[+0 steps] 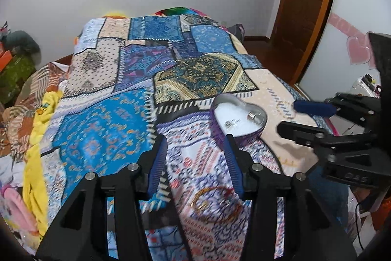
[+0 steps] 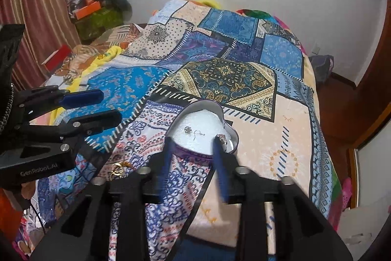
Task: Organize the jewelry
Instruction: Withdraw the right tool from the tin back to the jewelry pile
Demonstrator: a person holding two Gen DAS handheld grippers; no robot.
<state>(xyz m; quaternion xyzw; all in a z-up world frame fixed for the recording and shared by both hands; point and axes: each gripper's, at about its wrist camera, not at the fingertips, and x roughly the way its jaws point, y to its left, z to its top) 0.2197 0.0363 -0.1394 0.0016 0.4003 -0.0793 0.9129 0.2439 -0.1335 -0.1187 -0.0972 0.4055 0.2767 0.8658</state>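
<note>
The patchwork bedspread [image 1: 136, 99] carries everything, and it offers wide bare room toward its far end and left side, while its right edge drops off close beside the work, with a wooden door [image 1: 303, 6] beyond. Near that right edge sits the heart-shaped tin [image 1: 261, 131], open, white-lined, already holding a few small silvery pieces [image 2: 193, 131] and a ring [image 1: 251, 117] against its right wall, so the sorting looks partly done. The left gripper [image 1: 195, 158] hangs empty with its jaws wide, short of the tin; the right gripper [image 2: 193, 160] is also spread and holds nothing, its tips just over the tin's near rim, which suggests a piece was placed or is being reached for, I cannot tell which. Left over: the gold bangles [image 1: 212, 202], loose on the bedspread near its front edge, just below the left gripper.
</note>
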